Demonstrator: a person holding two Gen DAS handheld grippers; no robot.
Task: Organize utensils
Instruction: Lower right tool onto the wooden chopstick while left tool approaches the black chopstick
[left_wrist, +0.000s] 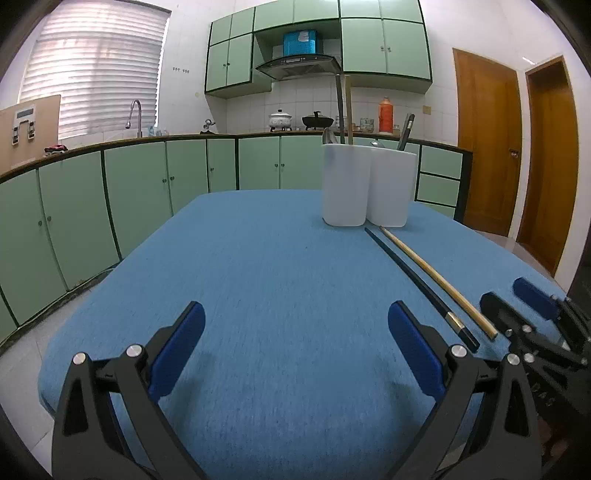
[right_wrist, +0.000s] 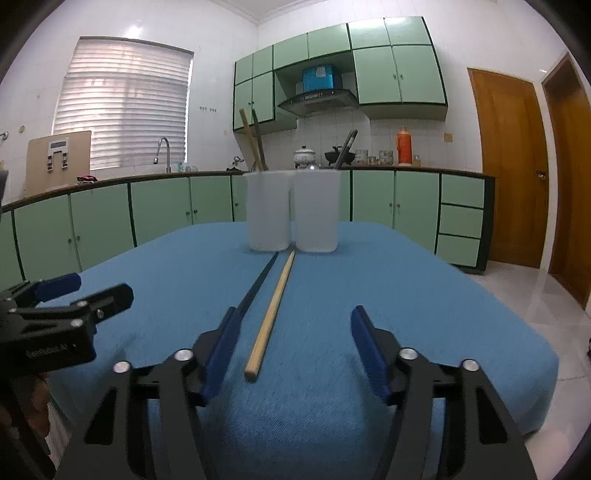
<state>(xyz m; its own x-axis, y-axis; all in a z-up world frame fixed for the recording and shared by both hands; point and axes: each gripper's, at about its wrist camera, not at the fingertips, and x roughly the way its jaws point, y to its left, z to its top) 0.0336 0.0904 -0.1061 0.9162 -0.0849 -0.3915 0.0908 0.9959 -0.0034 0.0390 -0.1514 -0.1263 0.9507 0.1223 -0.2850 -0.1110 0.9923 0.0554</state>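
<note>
Two chopsticks lie side by side on the blue tablecloth (left_wrist: 258, 277), one black (left_wrist: 417, 280) and one of pale wood (left_wrist: 436, 277), both pointing at two white utensil holders (left_wrist: 345, 184) (left_wrist: 391, 184). Each holder has utensils standing in it. My left gripper (left_wrist: 297, 350) is open over bare cloth, left of the chopsticks. In the right wrist view my right gripper (right_wrist: 291, 350) is open, low over the cloth. The near end of the wooden chopstick (right_wrist: 273, 310) lies between its jaws, untouched. The black chopstick (right_wrist: 258, 284) runs behind its left finger (right_wrist: 221, 350).
Behind the table runs a green cabinet counter (left_wrist: 184, 173) with a sink tap (left_wrist: 135, 116) and pots (left_wrist: 280, 120). Wooden doors (left_wrist: 487, 140) stand at the right. The table's right edge drops to a tiled floor (right_wrist: 554, 306). The two grippers sit close together near the front edge.
</note>
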